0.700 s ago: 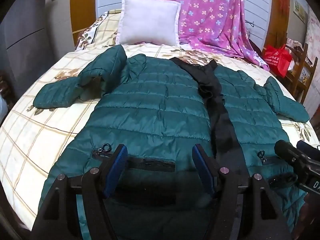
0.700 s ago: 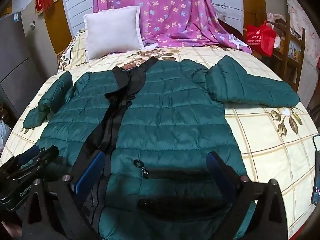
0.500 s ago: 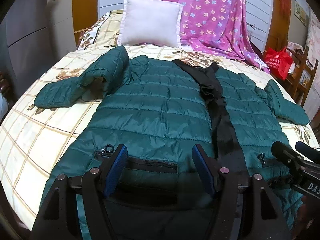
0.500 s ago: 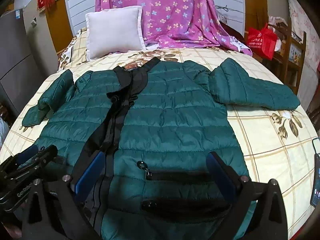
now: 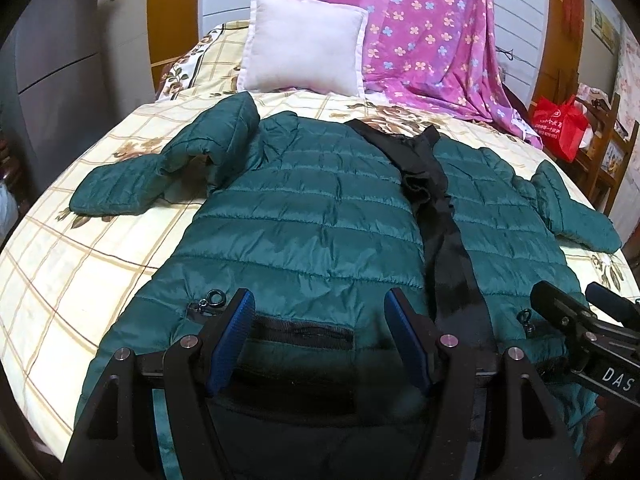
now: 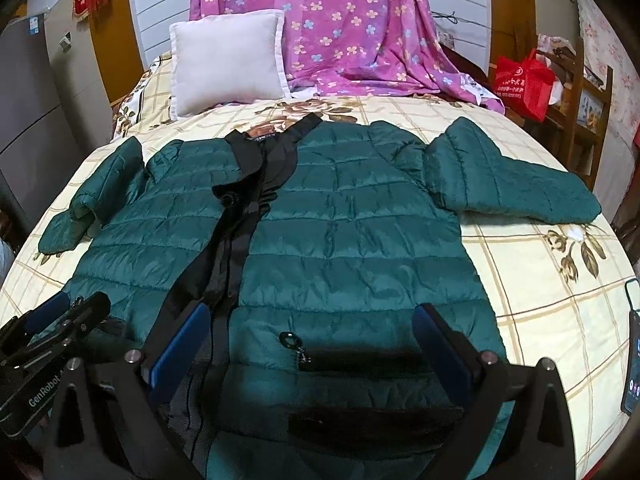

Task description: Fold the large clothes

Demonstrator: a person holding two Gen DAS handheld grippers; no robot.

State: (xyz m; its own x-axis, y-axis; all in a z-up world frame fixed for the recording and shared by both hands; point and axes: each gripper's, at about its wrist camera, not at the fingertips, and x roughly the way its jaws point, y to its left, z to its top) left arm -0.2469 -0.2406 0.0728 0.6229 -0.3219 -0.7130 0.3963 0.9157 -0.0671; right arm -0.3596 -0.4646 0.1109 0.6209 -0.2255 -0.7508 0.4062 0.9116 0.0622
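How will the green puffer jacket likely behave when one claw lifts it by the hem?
The green puffer jacket will probably drape limply: its sleeve already lies buckled. The quilted padding suggests lightness for its bulk. The shiny shell may slip between pads.

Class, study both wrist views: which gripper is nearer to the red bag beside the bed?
Right. The right gripper hovers over the jacket half on the red bag side; the left gripper is over the other half, farther from it.
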